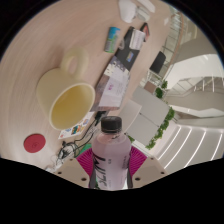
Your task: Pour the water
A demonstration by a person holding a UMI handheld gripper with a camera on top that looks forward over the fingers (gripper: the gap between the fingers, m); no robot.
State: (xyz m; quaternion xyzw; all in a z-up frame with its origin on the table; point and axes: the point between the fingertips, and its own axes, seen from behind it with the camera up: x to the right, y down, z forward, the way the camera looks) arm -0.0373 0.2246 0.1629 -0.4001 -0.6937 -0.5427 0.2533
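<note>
Fingers (110, 178) clamped on our water bottle (111, 155), we hold it upright just short of the cream cup (67, 100) on the table (45, 50); tilting over the cup likely comes next.

No readable text; bottle (111, 155) label between gripper (111, 178) fingers too small to make out

Evenly bright, soft indoor light. Faint shadow beside the cup (66, 97) on the pale tabletop (35, 60). Strong fisheye bending away from the cup, lines curving. Washed-out white patches far beyond the cup. Slight softness throughout.
</note>
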